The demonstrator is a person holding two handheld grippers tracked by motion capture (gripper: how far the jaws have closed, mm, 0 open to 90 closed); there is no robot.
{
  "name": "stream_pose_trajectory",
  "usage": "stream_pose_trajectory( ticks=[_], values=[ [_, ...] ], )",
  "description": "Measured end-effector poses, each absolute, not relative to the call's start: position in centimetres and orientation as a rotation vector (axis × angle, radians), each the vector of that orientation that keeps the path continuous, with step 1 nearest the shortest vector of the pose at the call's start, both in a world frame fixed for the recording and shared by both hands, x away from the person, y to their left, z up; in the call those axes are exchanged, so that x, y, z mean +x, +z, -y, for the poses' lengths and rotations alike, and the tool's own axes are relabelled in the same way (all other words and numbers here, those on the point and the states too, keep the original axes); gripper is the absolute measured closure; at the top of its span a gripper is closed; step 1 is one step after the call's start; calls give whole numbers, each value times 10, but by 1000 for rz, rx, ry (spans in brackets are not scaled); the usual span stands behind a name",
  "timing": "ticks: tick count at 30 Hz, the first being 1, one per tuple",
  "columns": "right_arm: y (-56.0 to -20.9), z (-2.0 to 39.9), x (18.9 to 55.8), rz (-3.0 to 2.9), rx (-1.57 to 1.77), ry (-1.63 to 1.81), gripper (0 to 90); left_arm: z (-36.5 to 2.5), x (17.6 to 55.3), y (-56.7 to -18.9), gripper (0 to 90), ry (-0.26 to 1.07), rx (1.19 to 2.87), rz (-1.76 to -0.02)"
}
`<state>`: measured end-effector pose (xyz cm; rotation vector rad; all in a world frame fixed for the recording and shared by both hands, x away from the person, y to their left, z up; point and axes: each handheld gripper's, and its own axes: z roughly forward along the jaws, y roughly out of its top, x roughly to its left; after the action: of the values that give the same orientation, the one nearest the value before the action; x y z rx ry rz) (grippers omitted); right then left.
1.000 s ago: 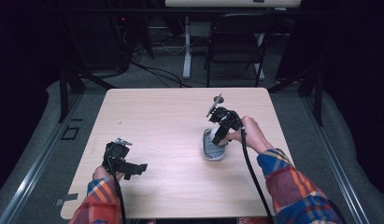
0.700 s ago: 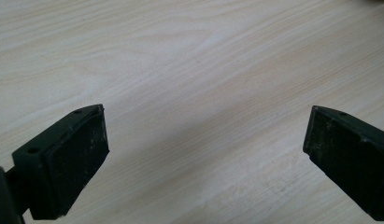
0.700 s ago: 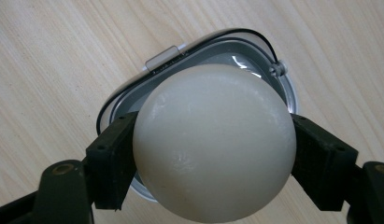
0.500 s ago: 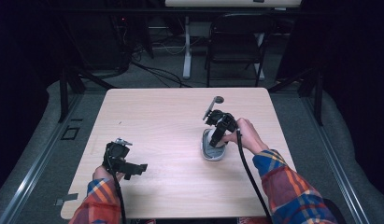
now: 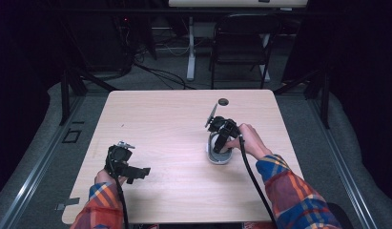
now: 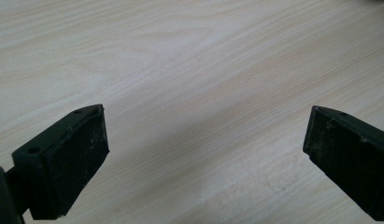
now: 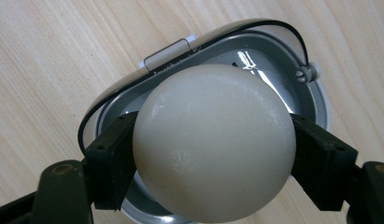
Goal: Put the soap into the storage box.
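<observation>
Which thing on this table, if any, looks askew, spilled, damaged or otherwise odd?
Nothing stands out. The right tool grips a pale round ball over a grey open container sitting flat on the table; no spill or damage shows. The left tool is open above bare wood.

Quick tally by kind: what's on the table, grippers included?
Grippers: 2, the left gripper with jaws apart over bare wood, and the right gripper, jaws clamped on the ball
White ball: 1
Metal container under the ball: 1
Total: 4
</observation>
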<state>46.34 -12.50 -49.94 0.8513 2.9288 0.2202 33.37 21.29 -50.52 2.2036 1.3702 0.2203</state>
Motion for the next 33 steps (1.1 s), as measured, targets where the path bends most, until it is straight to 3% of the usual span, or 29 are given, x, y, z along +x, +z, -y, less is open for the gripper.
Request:
stream_pose_trajectory(
  ticks=[33],
  values=[
    [-505, 125, 461, -2916, 843, 229, 212, -211, 335, -507, 1, 203, 2223, -1375]
  ],
)
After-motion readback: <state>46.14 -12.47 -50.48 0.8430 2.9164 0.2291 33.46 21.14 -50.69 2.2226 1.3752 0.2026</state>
